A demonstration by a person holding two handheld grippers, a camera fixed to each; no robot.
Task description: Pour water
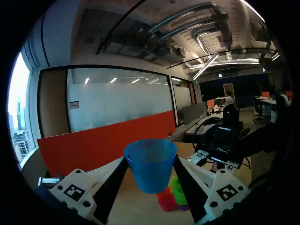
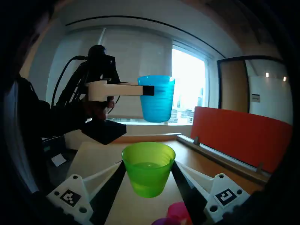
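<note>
A blue cup (image 1: 150, 167) stands upright between the fingers of my left gripper (image 1: 150, 165), which is shut on it. In the right gripper view, the same blue cup (image 2: 156, 98) hangs high above the table, held by the left gripper (image 2: 149, 90) and a hand. My right gripper (image 2: 149, 170) is shut on a green cup (image 2: 149, 174), upright and lower down, with clear water in its bottom part. The blue cup is above and beyond the green one, not touching it. The right gripper (image 1: 215, 158) also faces me in the left gripper view.
A wooden table (image 2: 93, 157) lies below both cups. Small pink (image 1: 167, 200), green (image 1: 179, 193) and purple cups sit on it under the blue cup. An orange partition (image 2: 243, 137) runs along the table's far edge. A person's dark sleeve (image 2: 48, 120) is at the left.
</note>
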